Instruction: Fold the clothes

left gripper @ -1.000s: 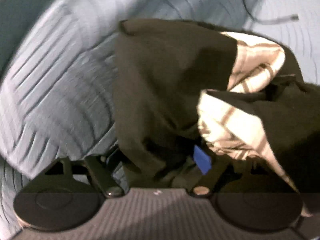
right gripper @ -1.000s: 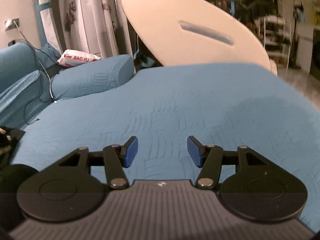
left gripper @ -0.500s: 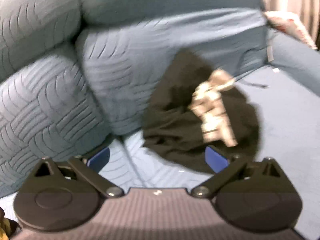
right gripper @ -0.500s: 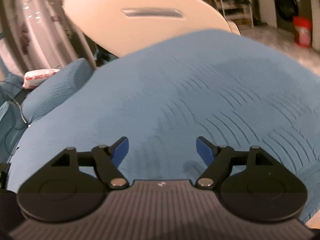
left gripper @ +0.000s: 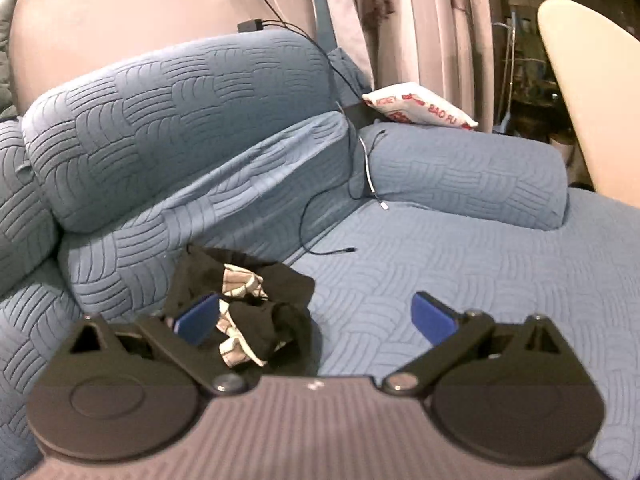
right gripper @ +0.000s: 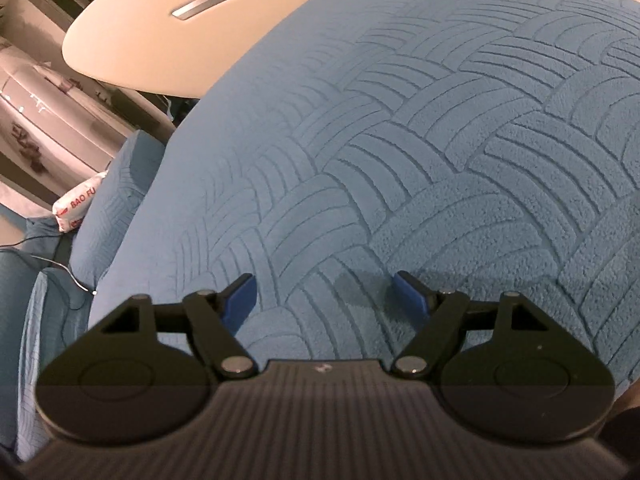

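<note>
- My left tongs (left gripper: 316,316) stand spread wide with nothing between the two blue pads; the near-left pad (left gripper: 197,318) hides part of the clothes.
- My right tongs (right gripper: 325,296) hold nothing, well apart, low over the blue sofa cover (right gripper: 400,140).
- One crumpled heap of dark clothes (left gripper: 276,308) with a cream striped piece lies near left on the seat, against the back cushion (left gripper: 180,128); I cannot tell how many garments.
- Two loose cable ends (left gripper: 344,249) lie farther off.
- One white printed bag (left gripper: 420,109) sits far right on the armrest, partly cut off in the right view.
</note>
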The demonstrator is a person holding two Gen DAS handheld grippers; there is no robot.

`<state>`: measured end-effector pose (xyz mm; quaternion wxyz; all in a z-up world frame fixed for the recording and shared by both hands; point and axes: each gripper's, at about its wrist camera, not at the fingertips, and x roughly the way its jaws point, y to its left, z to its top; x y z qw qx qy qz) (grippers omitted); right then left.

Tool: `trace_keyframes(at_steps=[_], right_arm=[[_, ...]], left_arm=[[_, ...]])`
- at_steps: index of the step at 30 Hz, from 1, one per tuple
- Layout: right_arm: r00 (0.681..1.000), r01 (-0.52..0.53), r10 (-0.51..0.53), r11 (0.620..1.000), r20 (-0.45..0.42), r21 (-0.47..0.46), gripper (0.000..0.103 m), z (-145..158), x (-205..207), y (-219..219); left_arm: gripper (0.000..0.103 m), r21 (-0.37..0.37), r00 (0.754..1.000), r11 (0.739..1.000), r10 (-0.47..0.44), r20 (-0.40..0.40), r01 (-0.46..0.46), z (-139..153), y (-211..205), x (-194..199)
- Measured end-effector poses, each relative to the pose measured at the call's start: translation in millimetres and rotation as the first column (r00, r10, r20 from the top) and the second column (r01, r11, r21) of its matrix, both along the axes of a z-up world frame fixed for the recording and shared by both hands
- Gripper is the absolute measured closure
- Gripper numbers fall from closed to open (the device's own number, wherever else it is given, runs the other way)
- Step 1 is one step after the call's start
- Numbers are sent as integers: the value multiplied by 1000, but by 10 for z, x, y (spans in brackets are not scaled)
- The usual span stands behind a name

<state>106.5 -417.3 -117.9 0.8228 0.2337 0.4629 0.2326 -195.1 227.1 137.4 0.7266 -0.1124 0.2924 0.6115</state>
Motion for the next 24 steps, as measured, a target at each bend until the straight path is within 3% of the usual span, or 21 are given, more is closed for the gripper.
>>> trace_keyframes(at_steps=[5,13,24], right_arm=[[1000,-17,17,1000,20,-24,23,13,11,79],[998,-37,41,997,50,-74,23,6,27,148],[994,-59,70,990,79,-129,21,7,22,214]], left_arm=[[0,-46,999,998,41,9,-40,-261,18,192],[0,-107,995,989,103,-2,-102,-557,76,164],[0,-111,989,983,144,-23,-145,-592,216,-190]])
